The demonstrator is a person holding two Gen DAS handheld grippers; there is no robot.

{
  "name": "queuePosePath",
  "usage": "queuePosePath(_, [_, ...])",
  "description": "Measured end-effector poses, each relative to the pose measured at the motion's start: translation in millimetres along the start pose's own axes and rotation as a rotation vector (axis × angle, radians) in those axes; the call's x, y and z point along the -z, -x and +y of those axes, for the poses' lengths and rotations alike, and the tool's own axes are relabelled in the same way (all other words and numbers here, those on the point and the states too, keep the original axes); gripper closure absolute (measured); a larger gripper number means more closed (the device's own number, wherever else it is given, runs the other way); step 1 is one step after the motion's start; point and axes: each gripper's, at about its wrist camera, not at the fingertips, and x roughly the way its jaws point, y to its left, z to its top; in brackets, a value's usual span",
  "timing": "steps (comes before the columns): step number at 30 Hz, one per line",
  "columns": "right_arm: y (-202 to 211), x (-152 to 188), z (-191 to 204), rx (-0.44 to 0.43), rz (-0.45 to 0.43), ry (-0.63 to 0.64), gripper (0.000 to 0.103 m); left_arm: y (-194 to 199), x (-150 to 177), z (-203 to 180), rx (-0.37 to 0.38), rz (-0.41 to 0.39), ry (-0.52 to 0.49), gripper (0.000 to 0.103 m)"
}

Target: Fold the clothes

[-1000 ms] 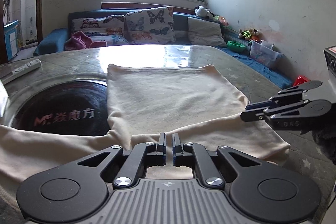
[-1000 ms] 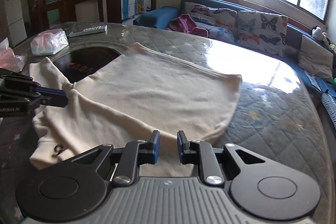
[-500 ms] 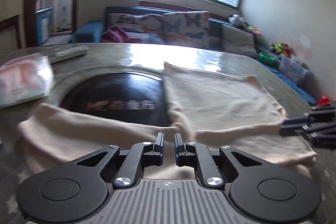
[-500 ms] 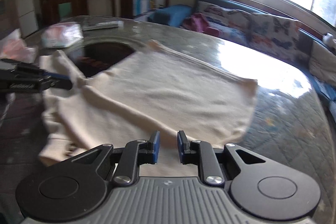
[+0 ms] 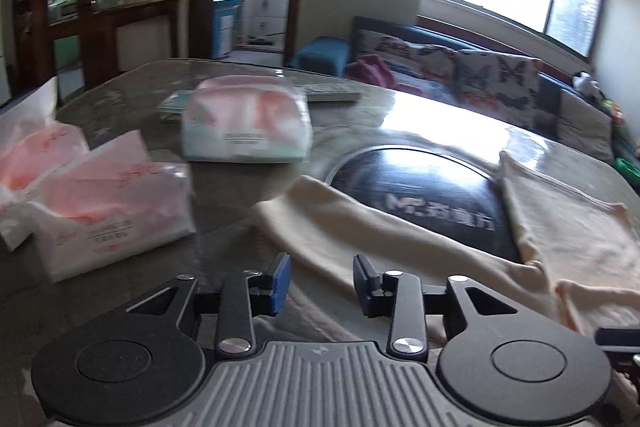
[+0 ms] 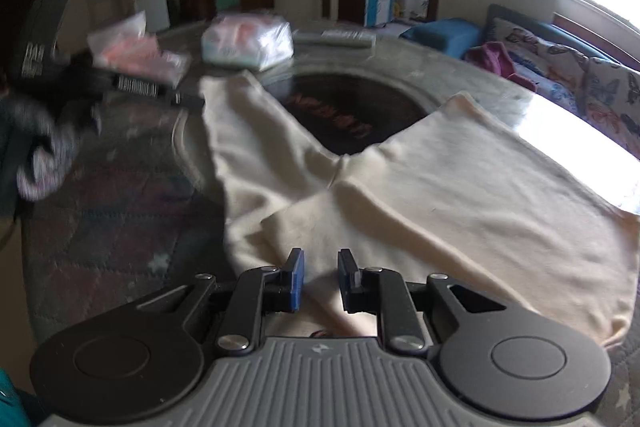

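A cream long-sleeved top (image 6: 460,195) lies flat on the round table, its body (image 5: 568,227) to the right in the left wrist view. One sleeve (image 5: 340,223) stretches leftward across the dark round inset. My left gripper (image 5: 322,281) hovers at the near side of that sleeve; its jaws are opening and nothing is between the blue pads. In the right wrist view the left gripper (image 6: 188,101) shows blurred beside the sleeve end (image 6: 236,119), held by a gloved hand (image 6: 40,147). My right gripper (image 6: 321,279) stands over the folded near edge, jaws a narrow gap apart, clamping nothing.
Tissue packs (image 5: 100,211) (image 5: 246,123) sit on the table left of the sleeve, with a remote (image 5: 332,93) behind them. A dark round inset (image 5: 420,187) fills the table's centre. A sofa with butterfly cushions (image 5: 480,75) stands beyond the far edge.
The left gripper has swung left from the garment's body to the sleeve, and its jaws have widened from nearly shut. The right gripper also swung left; its narrow gap is unchanged.
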Motion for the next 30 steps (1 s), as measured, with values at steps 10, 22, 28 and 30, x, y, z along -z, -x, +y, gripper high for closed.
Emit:
queuePosePath(10, [28.7,1.1,-9.8,0.046,-0.053,-0.027,0.086,-30.1,-14.0,10.5,-0.073,0.011,0.061,0.062])
queuePosePath(22, [58.9,17.8,-31.8,0.108,-0.095,-0.125,0.086,-27.8,-30.0,-2.5,-0.03,-0.027,0.077,0.098])
queuePosePath(28, [74.8,33.1,-53.1,0.156,-0.123,-0.237,0.086,17.3,-49.5,-55.8,0.217,-0.106,0.033,0.099])
queuePosePath(30, [79.7,38.9,-60.4,0.175,-0.129,-0.269,0.086,32.3,-53.4,-78.4,0.312,-0.125,0.011,0.099])
